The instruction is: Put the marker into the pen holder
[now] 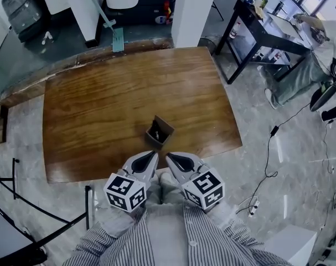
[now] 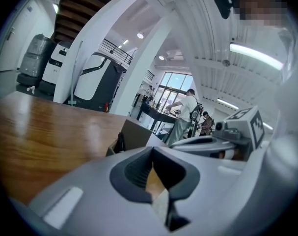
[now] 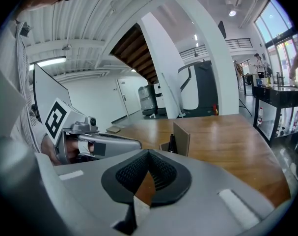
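A small brown pen holder [image 1: 161,131] stands on the wooden table [image 1: 101,110] near its front edge. A black marker [image 1: 155,133] stands inside it, cap end up. My left gripper [image 1: 154,155] and right gripper [image 1: 169,157] hover side by side just in front of the holder, both shut with nothing between the jaws. In the left gripper view the holder [image 2: 136,134] and marker [image 2: 120,142] lie just ahead, with the right gripper [image 2: 207,142] alongside. The right gripper view shows the holder [image 3: 182,137], the marker [image 3: 172,144] and the left gripper [image 3: 107,144].
A white pillar [image 1: 192,13] rises behind the table. A person sits at a black desk [image 1: 262,29] at the far right. A cable [image 1: 273,148] runs over the stone floor on the right. A black metal frame [image 1: 24,204] stands at the lower left.
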A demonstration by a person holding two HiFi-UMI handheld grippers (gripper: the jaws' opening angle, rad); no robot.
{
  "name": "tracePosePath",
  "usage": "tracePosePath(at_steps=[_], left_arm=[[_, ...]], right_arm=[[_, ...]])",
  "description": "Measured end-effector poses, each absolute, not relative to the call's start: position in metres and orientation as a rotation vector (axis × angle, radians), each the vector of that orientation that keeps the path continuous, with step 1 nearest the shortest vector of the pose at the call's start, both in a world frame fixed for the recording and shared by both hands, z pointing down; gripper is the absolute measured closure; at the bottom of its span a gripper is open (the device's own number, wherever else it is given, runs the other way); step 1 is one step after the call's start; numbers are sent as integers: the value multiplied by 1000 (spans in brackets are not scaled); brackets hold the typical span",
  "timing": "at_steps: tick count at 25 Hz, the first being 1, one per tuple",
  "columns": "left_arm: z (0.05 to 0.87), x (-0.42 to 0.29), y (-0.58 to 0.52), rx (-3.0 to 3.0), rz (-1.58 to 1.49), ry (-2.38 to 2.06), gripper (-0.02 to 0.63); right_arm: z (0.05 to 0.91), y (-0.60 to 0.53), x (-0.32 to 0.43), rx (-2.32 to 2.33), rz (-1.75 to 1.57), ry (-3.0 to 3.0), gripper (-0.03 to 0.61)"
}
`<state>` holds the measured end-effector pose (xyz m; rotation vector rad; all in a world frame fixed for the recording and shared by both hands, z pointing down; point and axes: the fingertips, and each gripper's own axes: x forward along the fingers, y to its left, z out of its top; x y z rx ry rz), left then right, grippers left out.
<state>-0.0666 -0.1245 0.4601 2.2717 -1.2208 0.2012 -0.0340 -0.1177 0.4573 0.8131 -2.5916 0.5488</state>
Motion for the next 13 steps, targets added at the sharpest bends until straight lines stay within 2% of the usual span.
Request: tracePosePath(at_steps=[13], left_arm=[[454,-62,-124,2293,227,-1207,606]], right_arm=[[456,-119,-35,774,507,-2565,578]])
